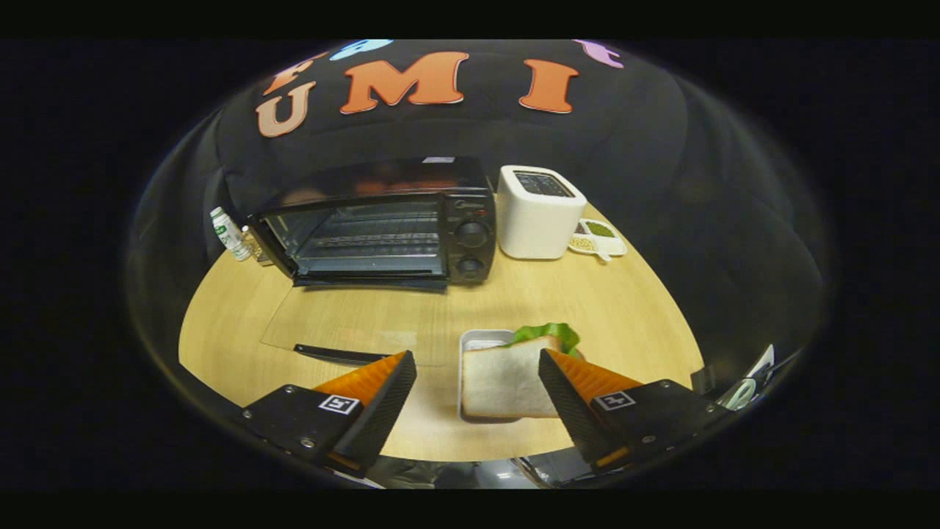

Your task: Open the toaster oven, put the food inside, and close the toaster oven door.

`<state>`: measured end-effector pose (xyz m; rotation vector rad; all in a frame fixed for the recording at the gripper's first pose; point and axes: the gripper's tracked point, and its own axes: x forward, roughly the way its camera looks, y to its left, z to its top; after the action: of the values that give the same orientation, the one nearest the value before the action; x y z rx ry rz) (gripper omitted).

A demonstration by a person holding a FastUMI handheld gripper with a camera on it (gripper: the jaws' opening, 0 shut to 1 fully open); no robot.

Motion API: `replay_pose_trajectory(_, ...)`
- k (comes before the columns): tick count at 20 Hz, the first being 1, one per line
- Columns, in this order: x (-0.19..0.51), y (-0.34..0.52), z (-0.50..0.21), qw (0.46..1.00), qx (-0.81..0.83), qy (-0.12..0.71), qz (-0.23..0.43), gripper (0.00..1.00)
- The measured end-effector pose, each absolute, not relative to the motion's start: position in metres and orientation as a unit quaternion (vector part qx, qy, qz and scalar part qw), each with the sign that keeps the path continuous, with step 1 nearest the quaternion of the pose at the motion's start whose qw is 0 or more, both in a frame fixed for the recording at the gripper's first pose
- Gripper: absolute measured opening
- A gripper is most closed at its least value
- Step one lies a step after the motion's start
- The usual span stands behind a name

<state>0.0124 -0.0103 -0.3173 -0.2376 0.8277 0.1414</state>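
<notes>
A black toaster oven (382,228) stands at the back of the wooden table (631,316). Its glass door (352,323) is folded down flat toward me, the dark handle (334,354) just ahead of my left finger, and the wire rack inside shows. A sandwich (503,382) of white bread with green lettuce (551,334) lies on a small white tray (481,339). My gripper (477,360) is open above the table. The sandwich sits between the fingers, close against the right one and well apart from the left one.
A white toaster (536,217) stands right of the oven, and a small white dish (598,236) of beans and greens sits beside it. A small white bottle (229,234) stands left of the oven. The table's round edge runs close behind my fingers.
</notes>
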Motion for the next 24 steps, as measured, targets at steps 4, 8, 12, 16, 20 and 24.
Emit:
replay_pose_trajectory(4, 0.024, -0.039, -0.32, 0.896, -0.114, 0.423, 0.068, 1.0)
replay_pose_trajectory(8, 0.034, -0.065, -0.334, 0.885, -0.11, 0.448, 0.066, 1.0)
replay_pose_trajectory(12, 0.034, -0.076, -0.357, 0.869, -0.09, 0.481, 0.078, 1.0)
replay_pose_trajectory(16, 0.036, -0.078, -0.381, 0.85, -0.075, 0.513, 0.093, 1.0)
replay_pose_trajectory(20, 0.035, -0.069, -0.397, 0.83, -0.018, 0.547, 0.107, 1.0)
replay_pose_trajectory(24, 0.031, -0.062, -0.408, 0.815, 0.015, 0.567, 0.116, 1.0)
